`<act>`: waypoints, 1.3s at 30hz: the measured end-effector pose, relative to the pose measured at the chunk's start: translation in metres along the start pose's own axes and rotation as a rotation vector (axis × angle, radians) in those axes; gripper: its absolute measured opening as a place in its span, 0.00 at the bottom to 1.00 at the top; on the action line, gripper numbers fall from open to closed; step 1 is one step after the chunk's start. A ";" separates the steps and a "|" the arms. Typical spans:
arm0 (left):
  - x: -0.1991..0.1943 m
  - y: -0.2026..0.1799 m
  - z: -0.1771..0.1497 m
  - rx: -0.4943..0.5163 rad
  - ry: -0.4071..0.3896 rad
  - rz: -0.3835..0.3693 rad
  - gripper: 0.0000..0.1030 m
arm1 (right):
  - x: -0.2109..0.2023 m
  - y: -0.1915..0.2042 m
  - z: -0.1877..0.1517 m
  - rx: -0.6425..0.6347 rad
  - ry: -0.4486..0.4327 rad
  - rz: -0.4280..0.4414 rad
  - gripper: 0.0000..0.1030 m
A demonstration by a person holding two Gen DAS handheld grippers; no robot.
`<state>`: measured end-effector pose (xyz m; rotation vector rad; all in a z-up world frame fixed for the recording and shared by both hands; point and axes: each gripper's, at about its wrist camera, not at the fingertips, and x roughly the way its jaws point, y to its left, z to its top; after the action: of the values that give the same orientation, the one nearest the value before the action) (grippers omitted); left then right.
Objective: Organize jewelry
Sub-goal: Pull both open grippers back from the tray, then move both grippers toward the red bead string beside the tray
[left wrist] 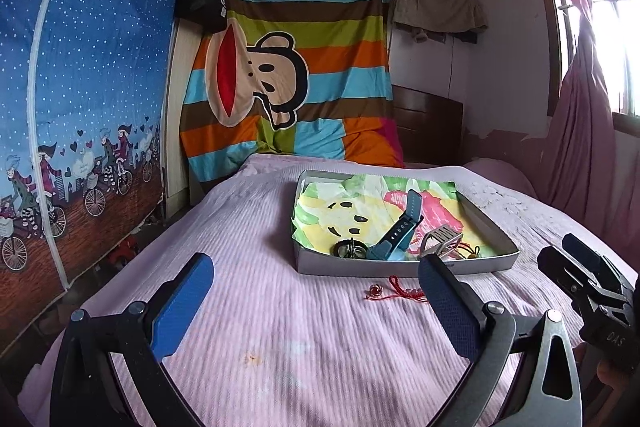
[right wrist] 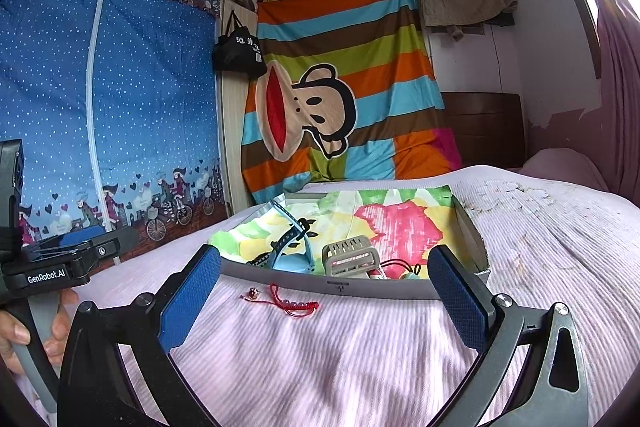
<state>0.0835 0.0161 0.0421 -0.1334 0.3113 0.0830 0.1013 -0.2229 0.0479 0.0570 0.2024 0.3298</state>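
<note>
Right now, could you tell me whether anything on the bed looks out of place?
Yes: the red corded bead bracelet lies loose on the pink bedspread, just outside the near wall of the shallow grey tray. The blue watch and other pieces already sit inside the tray, so the bracelet looks left out.

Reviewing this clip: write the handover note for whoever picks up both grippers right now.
Left gripper: open, empty, above the bed.
Right gripper: open, empty, facing the red bracelet.
Tray on the pink bedspread already holds the blue watch, a grey metal watch band, a dark ring-shaped piece and a small corded item.
Left: the red bracelet lies on the bedspread just outside the tray's near wall; it probably goes in next.
</note>
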 end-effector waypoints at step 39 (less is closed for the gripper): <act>0.090 -0.015 -0.018 0.039 0.358 -0.250 0.47 | 0.102 0.000 -0.038 -0.060 0.370 0.034 0.41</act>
<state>0.1652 0.0044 -0.0013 -0.1479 0.6501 -0.1975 0.1878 -0.1884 -0.0087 -0.0607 0.5581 0.3782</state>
